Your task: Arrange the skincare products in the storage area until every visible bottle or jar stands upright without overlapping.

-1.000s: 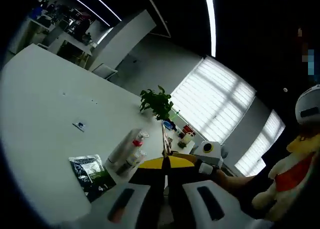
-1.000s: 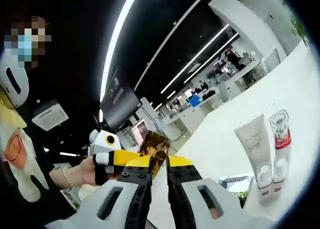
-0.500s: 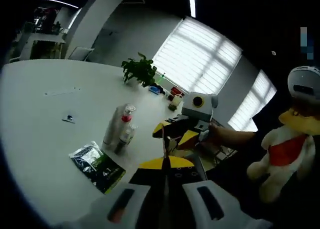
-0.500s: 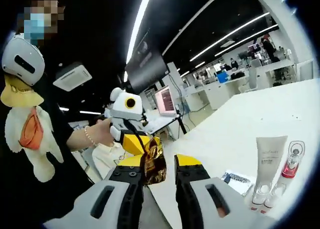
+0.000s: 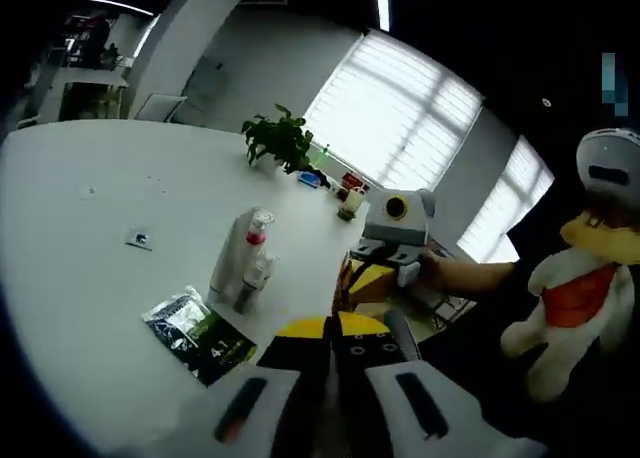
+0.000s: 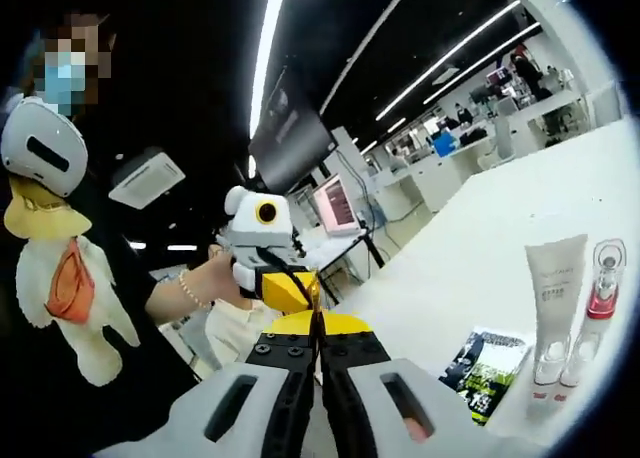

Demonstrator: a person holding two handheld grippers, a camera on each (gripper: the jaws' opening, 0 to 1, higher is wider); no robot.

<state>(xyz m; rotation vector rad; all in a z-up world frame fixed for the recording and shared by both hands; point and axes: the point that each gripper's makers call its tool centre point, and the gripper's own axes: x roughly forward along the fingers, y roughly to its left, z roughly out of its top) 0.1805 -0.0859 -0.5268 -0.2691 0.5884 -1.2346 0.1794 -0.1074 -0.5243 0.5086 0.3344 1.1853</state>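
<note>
A white tube (image 5: 228,263) and a clear bottle with a red middle (image 5: 256,240) rest side by side on the white table (image 5: 90,178); they seem to lie flat. The tube (image 6: 553,298) and bottle (image 6: 600,296) are at the far right of the right gripper view. A thin gold foil sachet (image 6: 314,306), seen edge-on, runs between the two grippers above the table's edge. My right gripper (image 6: 318,325) is shut on its near end. Held by a hand, my left gripper (image 6: 290,288) grips the far end. In the left gripper view my left gripper (image 5: 330,328) is shut, with the right gripper (image 5: 362,278) just beyond.
A dark green sachet (image 5: 195,333) lies near the table's front edge, close to the tube; it is also in the right gripper view (image 6: 490,363). A small tag (image 5: 140,240) lies to the left. A potted plant (image 5: 280,138) and small items stand at the far edge.
My right gripper's jaws, open around the gold sachet half a second ago, have shut on it. The sachet now shows edge-on. Both views shifted slightly with the hands.
</note>
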